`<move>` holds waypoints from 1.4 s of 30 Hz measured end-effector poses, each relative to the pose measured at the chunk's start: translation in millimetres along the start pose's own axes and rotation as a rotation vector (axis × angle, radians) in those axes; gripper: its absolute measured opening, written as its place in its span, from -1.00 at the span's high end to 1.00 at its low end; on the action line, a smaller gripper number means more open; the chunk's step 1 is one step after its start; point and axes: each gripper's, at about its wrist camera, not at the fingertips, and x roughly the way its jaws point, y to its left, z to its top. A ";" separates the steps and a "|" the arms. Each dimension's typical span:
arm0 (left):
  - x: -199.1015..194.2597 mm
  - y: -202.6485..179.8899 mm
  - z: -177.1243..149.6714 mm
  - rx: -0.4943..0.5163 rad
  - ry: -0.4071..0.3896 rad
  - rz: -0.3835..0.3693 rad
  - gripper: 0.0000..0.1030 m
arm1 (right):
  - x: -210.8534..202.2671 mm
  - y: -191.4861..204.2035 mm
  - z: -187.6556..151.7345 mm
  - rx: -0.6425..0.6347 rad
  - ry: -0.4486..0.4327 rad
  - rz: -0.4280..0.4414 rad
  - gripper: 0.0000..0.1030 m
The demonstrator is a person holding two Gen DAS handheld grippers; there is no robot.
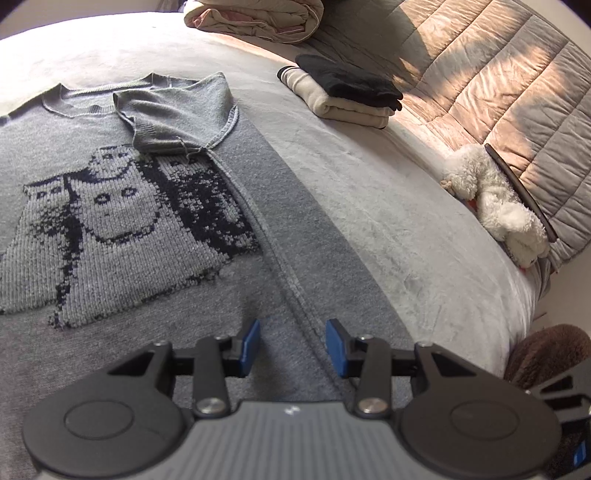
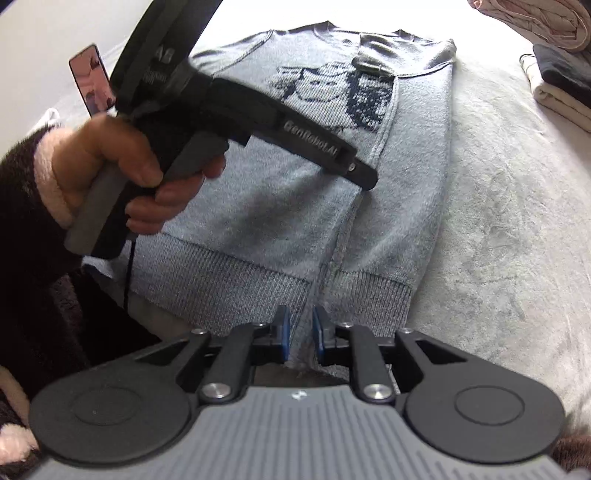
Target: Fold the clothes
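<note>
A grey knit sweater with a dark owl pattern lies flat on the bed, its right side and sleeve folded over the front. It also shows in the right wrist view. My left gripper is open and empty, hovering over the folded side's seam. The left gripper's body shows in the right wrist view, held in a hand above the sweater. My right gripper sits at the sweater's ribbed bottom hem, jaws narrowly apart with hem fabric between them; whether it grips is unclear.
The bed has a pale grey blanket. A stack of folded black and cream clothes lies at the back, with a rolled duvet behind. A white plush toy rests by the quilted headboard. A phone stands at left.
</note>
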 end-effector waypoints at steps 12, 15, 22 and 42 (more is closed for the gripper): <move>6.0 -9.3 -3.8 0.093 -0.034 -0.110 0.25 | 25.1 -36.3 8.6 0.106 -0.048 -0.133 0.53; 8.0 -11.6 -10.3 0.121 0.003 -0.102 0.22 | 23.9 -36.0 1.6 0.076 -0.009 -0.136 0.53; -22.1 7.2 -7.5 0.031 -0.064 -0.086 -0.19 | 11.6 -33.8 16.6 0.064 0.005 -0.108 0.44; -65.7 110.0 15.0 -0.357 -0.237 0.148 -0.19 | 76.4 -30.7 156.2 -0.067 -0.240 -0.092 0.36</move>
